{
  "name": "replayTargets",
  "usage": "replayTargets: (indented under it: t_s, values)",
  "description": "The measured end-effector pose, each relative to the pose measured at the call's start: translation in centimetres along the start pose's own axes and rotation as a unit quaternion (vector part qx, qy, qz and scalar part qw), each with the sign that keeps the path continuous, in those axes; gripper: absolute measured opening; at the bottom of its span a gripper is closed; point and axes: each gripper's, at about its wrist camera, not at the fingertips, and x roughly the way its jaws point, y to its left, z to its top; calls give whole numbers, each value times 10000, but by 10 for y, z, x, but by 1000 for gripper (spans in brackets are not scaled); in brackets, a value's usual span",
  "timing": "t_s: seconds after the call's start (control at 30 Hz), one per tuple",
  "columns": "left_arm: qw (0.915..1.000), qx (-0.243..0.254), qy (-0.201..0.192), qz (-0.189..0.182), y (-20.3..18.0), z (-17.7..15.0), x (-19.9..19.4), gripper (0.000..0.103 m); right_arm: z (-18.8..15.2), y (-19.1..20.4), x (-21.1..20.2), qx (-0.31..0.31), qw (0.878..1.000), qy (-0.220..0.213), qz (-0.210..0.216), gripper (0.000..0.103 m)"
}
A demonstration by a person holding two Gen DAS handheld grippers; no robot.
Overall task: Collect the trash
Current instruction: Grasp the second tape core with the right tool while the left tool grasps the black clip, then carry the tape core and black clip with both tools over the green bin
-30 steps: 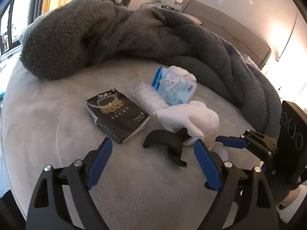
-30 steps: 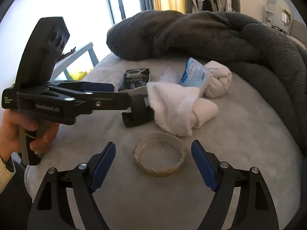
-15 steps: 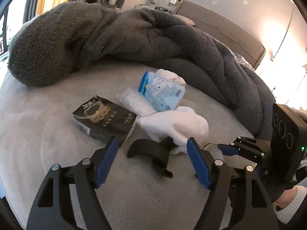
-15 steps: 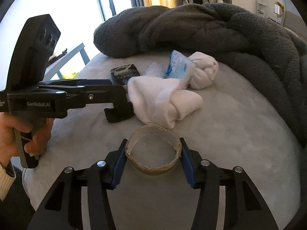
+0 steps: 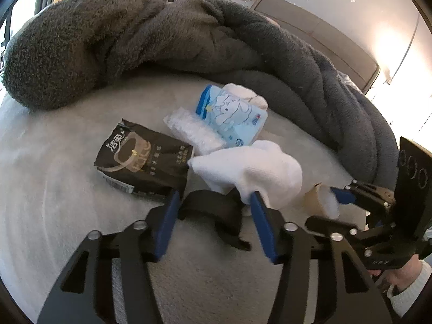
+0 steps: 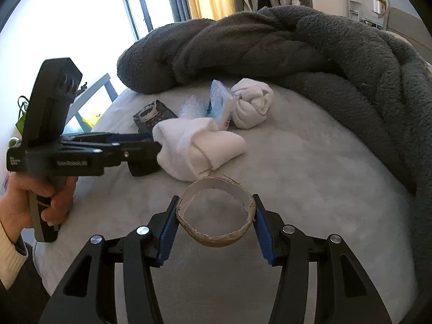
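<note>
Bed (image 6: 310, 162), pale fleece cover, with a grey blanket (image 6: 270, 46) heaped along its far side. Right gripper (image 6: 216, 216): blue pads pressed on both sides of a cardboard ring (image 6: 216, 239), a torn tape core, held with its open face toward the camera just in front of a white sock (image 6: 194, 148). Left gripper (image 5: 213, 210): jaws closing around a black curved piece (image 5: 213, 210) that lay on the cover between the pads; the left pad was at the piece's end, while contact at the right pad could not be made out, so the grip was not confirmed. The white sock overlapped the far edge of the black piece. Behind the sock, left to right in the left view: a dark packet (image 5: 143, 159) lying flat, a clear crinkled wrapper (image 5: 191, 131), a blue tissue pack (image 5: 232, 116) tilted on its side, and a rolled white sock (image 6: 252, 102) touching the pack. A hand (image 6: 35, 202) in a cream sleeve gripped the left gripper's handle, seen in the right view.
</note>
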Motion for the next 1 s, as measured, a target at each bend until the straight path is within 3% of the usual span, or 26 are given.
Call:
replayTargets:
  t_s: [0.43,1.0]
  values:
    - [9999,4,-115,-75,4,-3,-12,47,10,9,0,-63,9999,-96,15,53]
    - [9989,-110,-458,-32,27,-1,-51,44,37,50,3,-275,9993,-219,140,53]
